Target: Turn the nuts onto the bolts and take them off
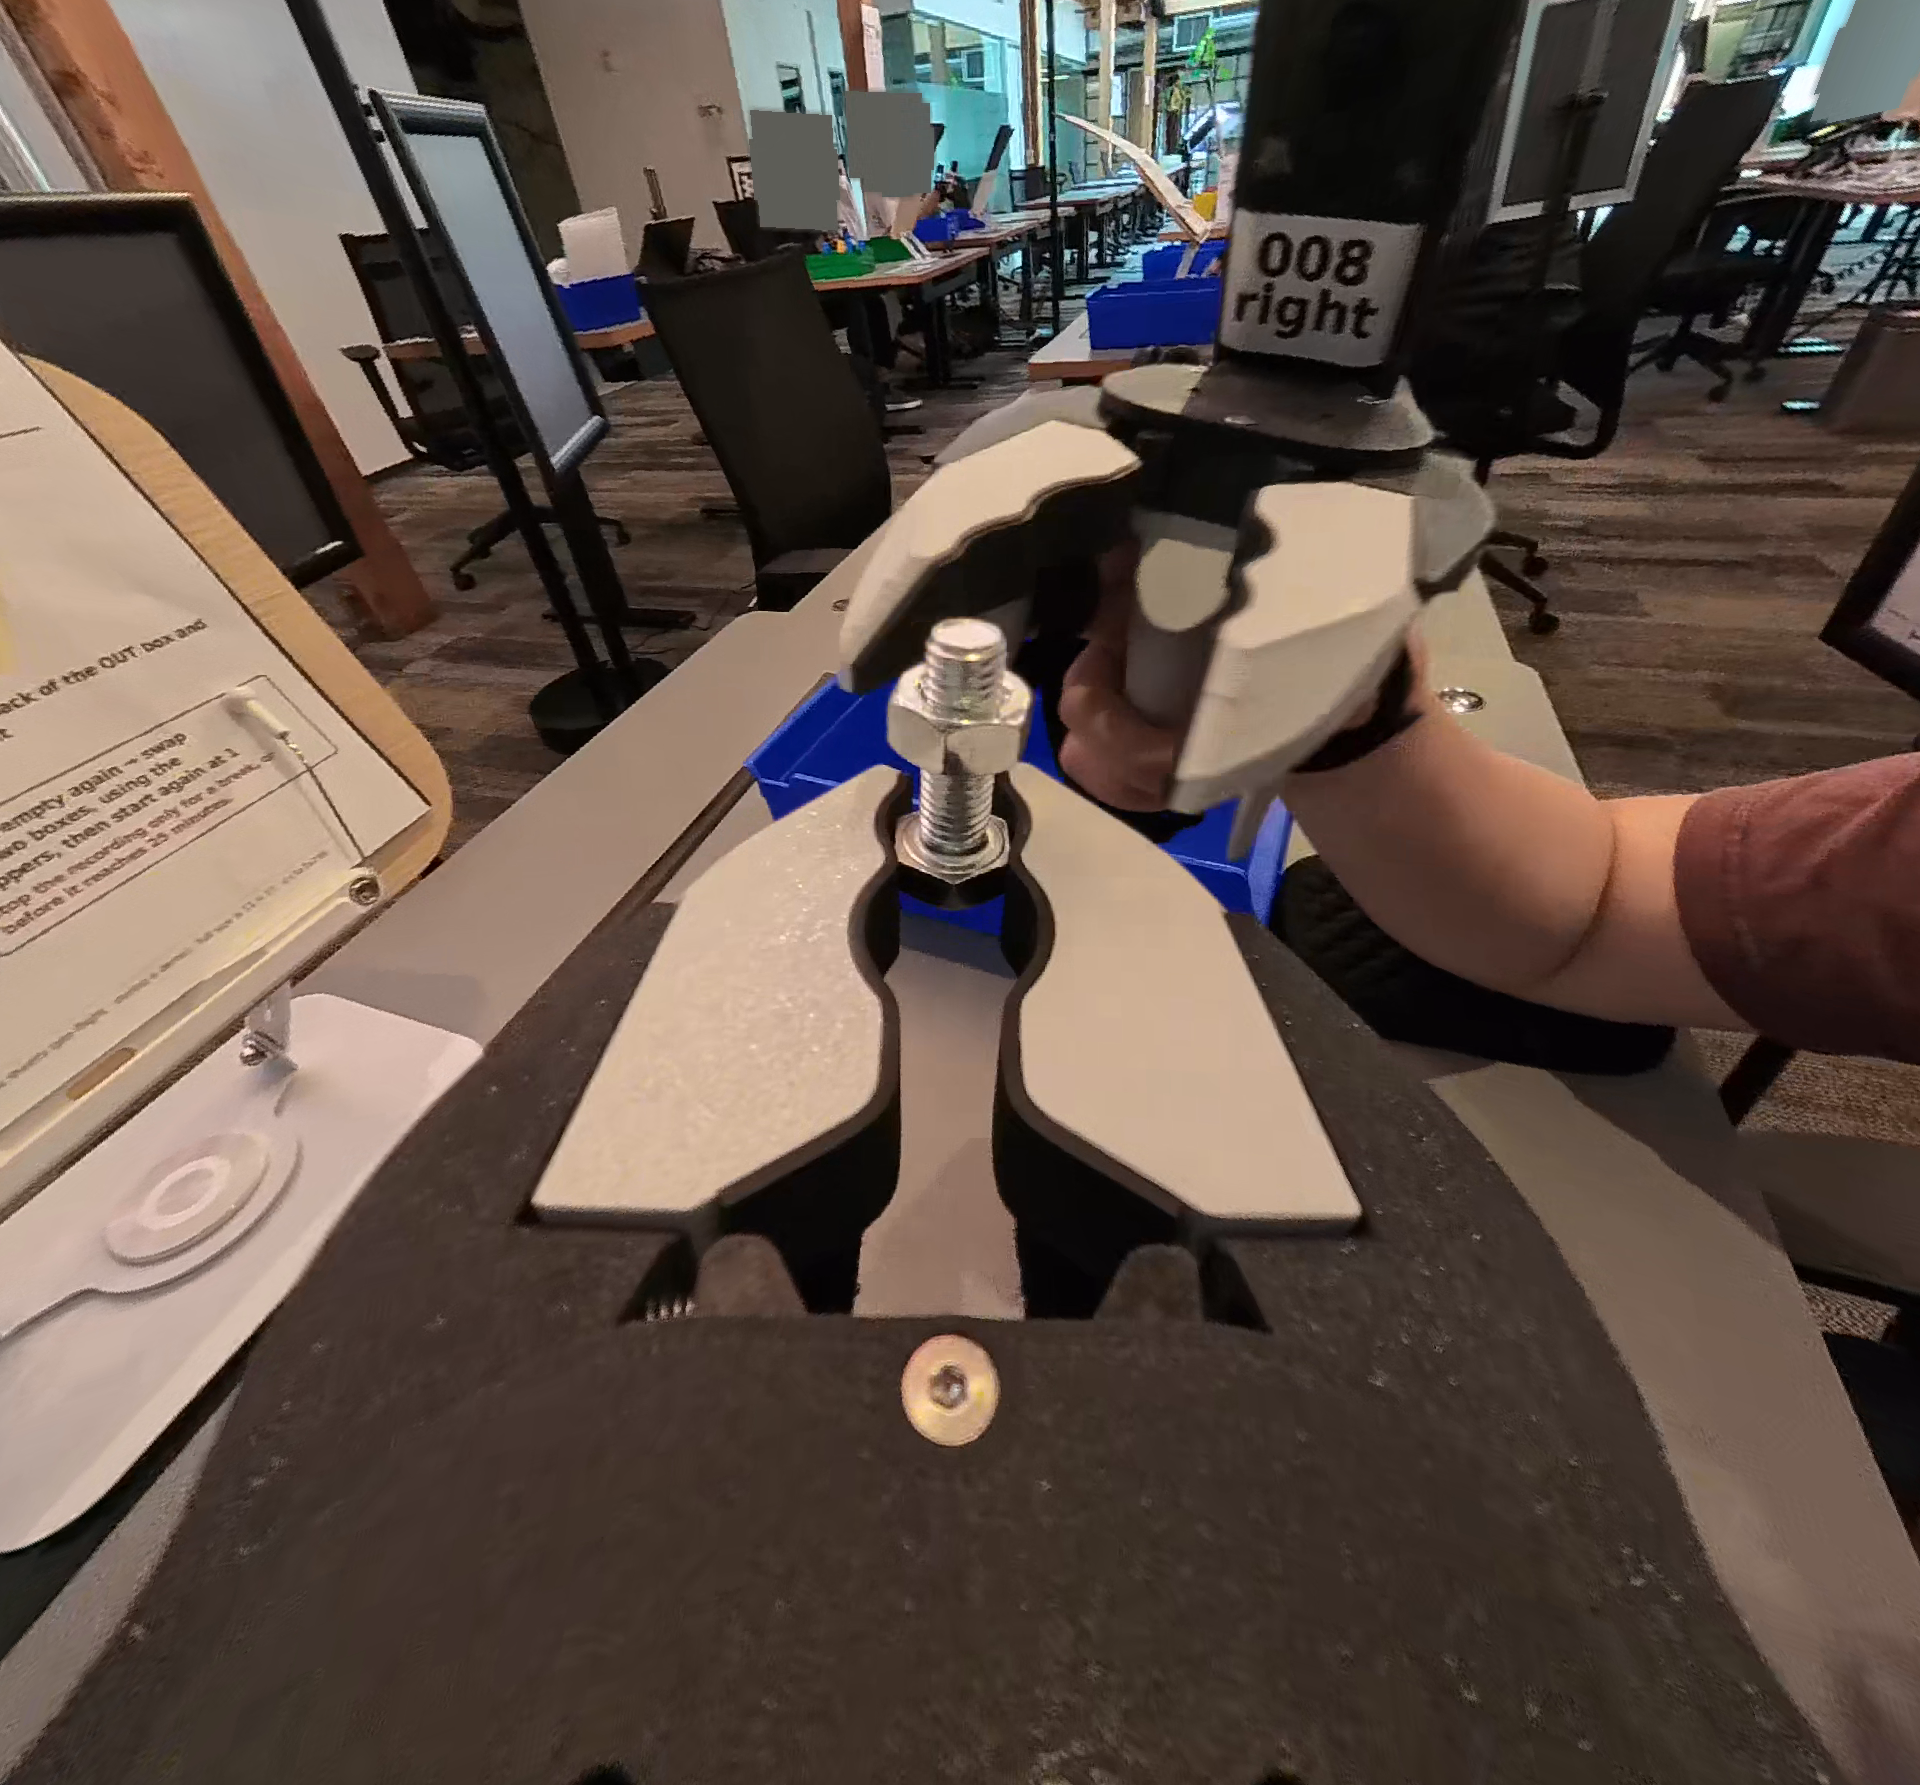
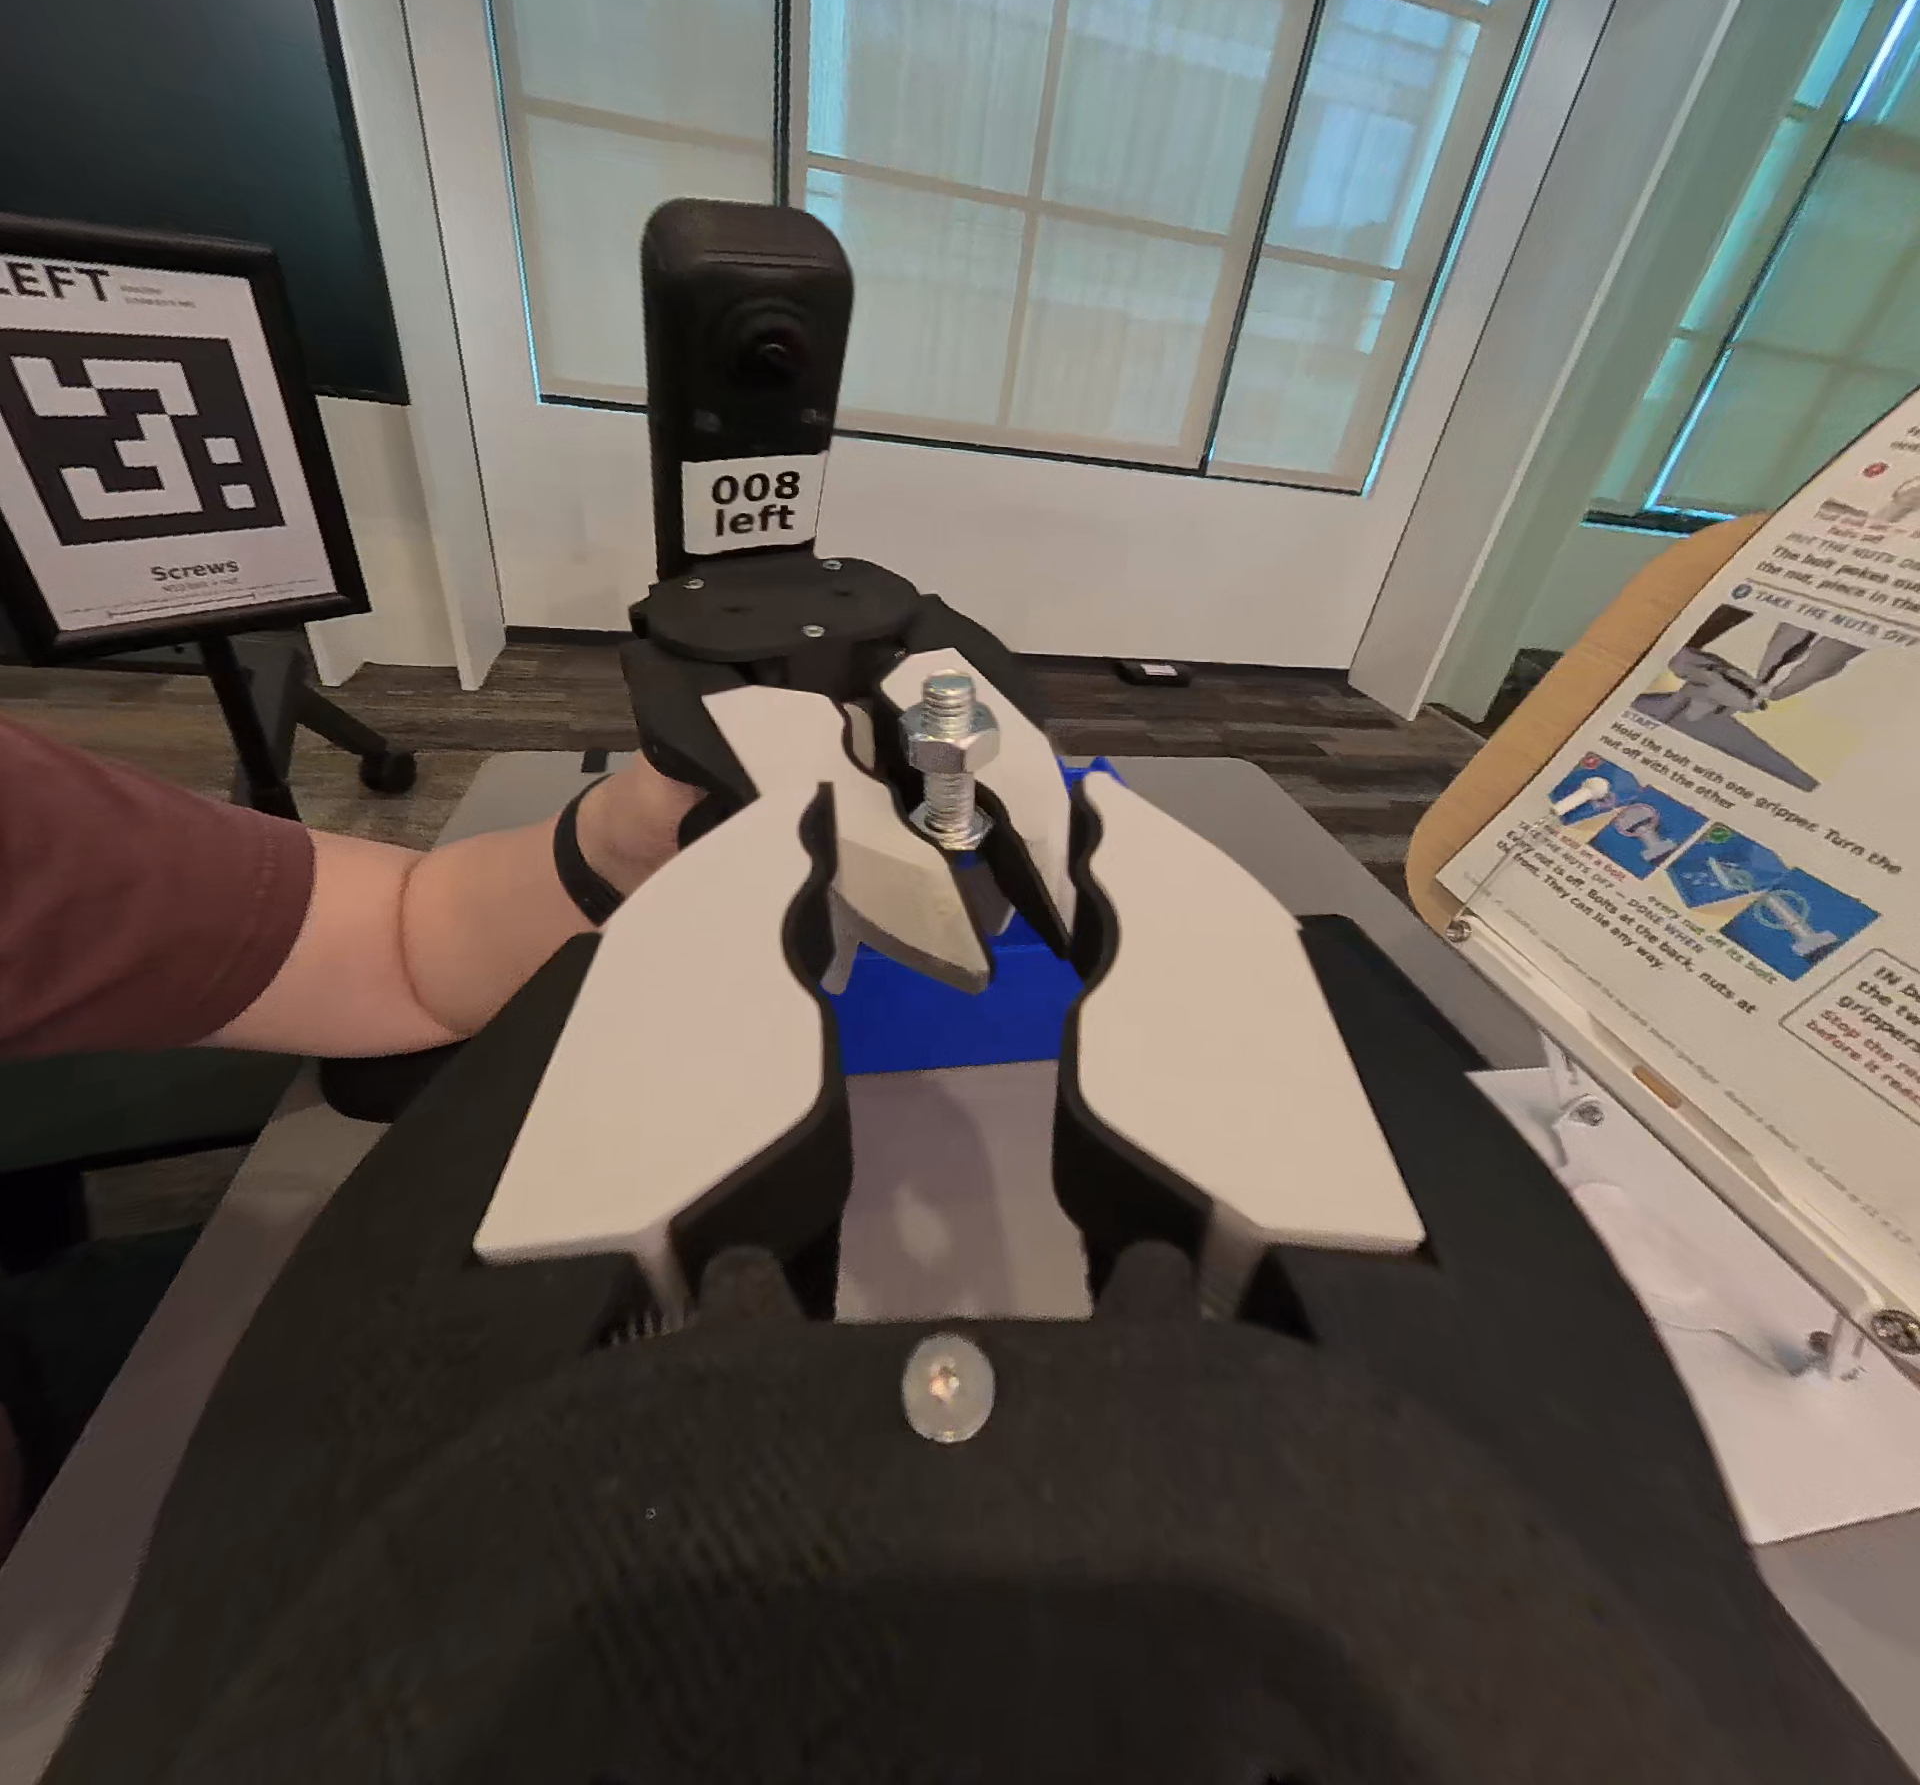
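The left gripper (image 1: 951,862) clamps the upright bolt (image 1: 961,748), its nut (image 1: 961,727) sitting partway down the thread, while the right gripper (image 1: 1039,696) hovers beside with fingers spread.

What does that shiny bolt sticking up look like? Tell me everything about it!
The bolt is silvery metal with spiral threads and a flat top end. It stands upright. Its lower end, with a thin hexagonal flange, sits clamped between the tips of the left gripper. A chunky six-sided nut of the same shiny metal is threaded on near the top, with a few threads poking out above it. The right gripper is open beside the nut without touching it. A blue bin lies below.
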Motion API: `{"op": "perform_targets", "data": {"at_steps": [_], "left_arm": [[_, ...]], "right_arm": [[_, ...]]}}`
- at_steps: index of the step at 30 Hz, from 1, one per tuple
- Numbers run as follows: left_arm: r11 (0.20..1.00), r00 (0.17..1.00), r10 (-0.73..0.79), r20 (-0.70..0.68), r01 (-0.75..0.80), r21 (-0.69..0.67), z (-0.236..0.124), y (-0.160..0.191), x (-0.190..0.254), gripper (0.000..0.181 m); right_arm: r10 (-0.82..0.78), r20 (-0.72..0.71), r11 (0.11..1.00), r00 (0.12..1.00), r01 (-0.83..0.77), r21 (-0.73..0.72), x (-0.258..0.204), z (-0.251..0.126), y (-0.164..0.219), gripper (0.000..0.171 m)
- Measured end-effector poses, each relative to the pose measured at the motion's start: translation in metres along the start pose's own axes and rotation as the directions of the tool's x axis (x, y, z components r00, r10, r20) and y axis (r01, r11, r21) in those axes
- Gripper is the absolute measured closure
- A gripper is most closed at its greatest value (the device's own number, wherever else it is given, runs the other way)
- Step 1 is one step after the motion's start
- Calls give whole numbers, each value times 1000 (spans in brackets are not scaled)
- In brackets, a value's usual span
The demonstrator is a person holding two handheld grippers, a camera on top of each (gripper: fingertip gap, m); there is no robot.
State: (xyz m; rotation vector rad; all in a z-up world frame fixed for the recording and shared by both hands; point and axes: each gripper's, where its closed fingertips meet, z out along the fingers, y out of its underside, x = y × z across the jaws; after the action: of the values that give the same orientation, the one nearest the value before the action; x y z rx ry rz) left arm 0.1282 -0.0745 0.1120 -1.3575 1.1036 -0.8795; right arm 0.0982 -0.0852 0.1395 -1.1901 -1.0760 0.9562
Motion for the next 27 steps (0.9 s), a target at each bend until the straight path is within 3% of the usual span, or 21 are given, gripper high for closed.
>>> {"op": "perform_targets", "data": {"at_steps": [5, 13, 23, 27], "left_arm": [[1000, 999, -4, -40, 4, 2, 1, 0, 7, 167], [1000, 996, 13, -89, -13, 0, 3, 0, 17, 167], [999, 990, 34, -137, -34, 4, 2, -1, 24, 167], [998, 991, 52, -124, -57, -40, 3, 5, 24, 158]], "right_arm": [[71, 79, 997, 994, -73, 14, -2, 1, 3, 147], [86, 150, 996, 985, -89, 11, -11, 4, 6, 161], [96, 203, 994, 975, -103, 27, -15, 2, 3, 161], [103, 199, 993, 975, -112, 36, -11, -3, -1, 161]]}}
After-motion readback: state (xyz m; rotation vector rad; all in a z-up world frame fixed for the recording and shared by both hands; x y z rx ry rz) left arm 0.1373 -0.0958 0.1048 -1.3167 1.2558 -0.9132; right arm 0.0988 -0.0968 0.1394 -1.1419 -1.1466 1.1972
